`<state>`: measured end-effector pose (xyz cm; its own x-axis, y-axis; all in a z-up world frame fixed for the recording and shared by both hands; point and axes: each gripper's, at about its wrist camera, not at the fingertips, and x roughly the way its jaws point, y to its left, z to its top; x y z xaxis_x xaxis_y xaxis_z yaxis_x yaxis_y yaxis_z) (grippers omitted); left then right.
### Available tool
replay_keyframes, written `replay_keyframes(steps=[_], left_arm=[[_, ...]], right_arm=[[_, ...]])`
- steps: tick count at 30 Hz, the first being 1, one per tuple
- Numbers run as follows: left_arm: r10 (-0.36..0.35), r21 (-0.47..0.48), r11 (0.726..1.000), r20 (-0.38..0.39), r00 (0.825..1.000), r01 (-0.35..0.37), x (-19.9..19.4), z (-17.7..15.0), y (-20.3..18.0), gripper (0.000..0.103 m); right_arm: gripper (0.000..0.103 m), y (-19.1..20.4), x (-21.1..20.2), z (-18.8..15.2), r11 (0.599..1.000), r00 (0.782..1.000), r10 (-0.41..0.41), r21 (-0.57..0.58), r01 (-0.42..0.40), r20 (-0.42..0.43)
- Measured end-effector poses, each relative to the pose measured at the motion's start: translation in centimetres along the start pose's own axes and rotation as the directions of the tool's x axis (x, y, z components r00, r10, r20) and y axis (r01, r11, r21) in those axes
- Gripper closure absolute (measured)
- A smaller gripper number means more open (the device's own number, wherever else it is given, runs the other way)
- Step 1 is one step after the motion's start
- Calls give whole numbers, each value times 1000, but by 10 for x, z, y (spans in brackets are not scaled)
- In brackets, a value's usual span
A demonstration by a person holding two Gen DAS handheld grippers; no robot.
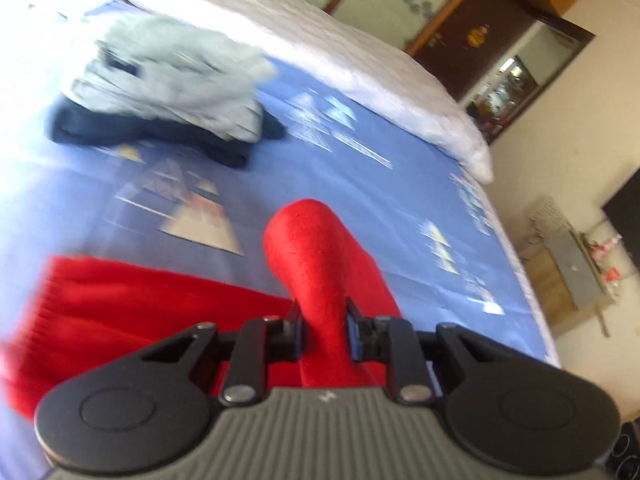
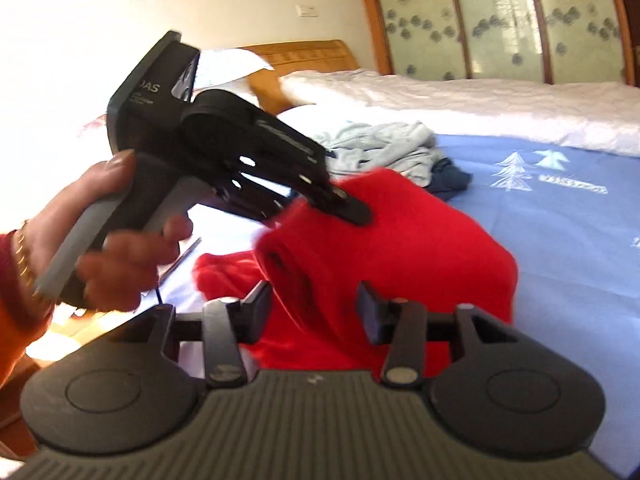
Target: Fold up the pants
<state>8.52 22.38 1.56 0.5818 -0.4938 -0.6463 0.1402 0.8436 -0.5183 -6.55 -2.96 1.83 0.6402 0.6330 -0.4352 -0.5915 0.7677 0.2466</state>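
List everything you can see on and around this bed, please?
Red pants: one, red, lifted over the near part of the bed.
Grey garment: one, pale grey, crumpled farther back.
Dark garment: one, navy, under the grey one.
Bed sheet: one, blue with tree prints.
Quilt: one, white, along the far side.
Pillow: one, white, by the wooden headboard.
Left gripper: black, jaws pinching the red pants.
Right gripper: black, red cloth between its jaws.
Left hand: gripping the handle.

Orange sleeve [image 2: 16,320], gold bracelet [image 2: 24,264]
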Motion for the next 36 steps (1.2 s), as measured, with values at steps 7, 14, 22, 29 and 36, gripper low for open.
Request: replay_keyframes(steps=[7, 14, 22, 29, 36], left_arm=[[139, -18, 990, -39, 990, -140, -34, 15, 69, 84], [317, -64, 944, -99, 943, -324, -8, 7, 128, 37], [215, -102, 971, -4, 977, -215, -44, -6, 129, 0], [153, -170, 969, -151, 977, -178, 3, -43, 140, 8], [78, -219, 973, 25, 997, -71, -31, -46, 112, 45]], right_arm=[[54, 3, 10, -13, 999, 996, 23, 30, -20, -89], [54, -1, 15, -21, 995, 991, 35, 102, -22, -128], [50, -72, 13, -38, 873, 987, 78, 488, 1, -142], [40, -115, 63, -72, 577, 953, 273, 816, -50, -134], [82, -82, 64, 3, 842, 973, 201, 527, -111, -115]])
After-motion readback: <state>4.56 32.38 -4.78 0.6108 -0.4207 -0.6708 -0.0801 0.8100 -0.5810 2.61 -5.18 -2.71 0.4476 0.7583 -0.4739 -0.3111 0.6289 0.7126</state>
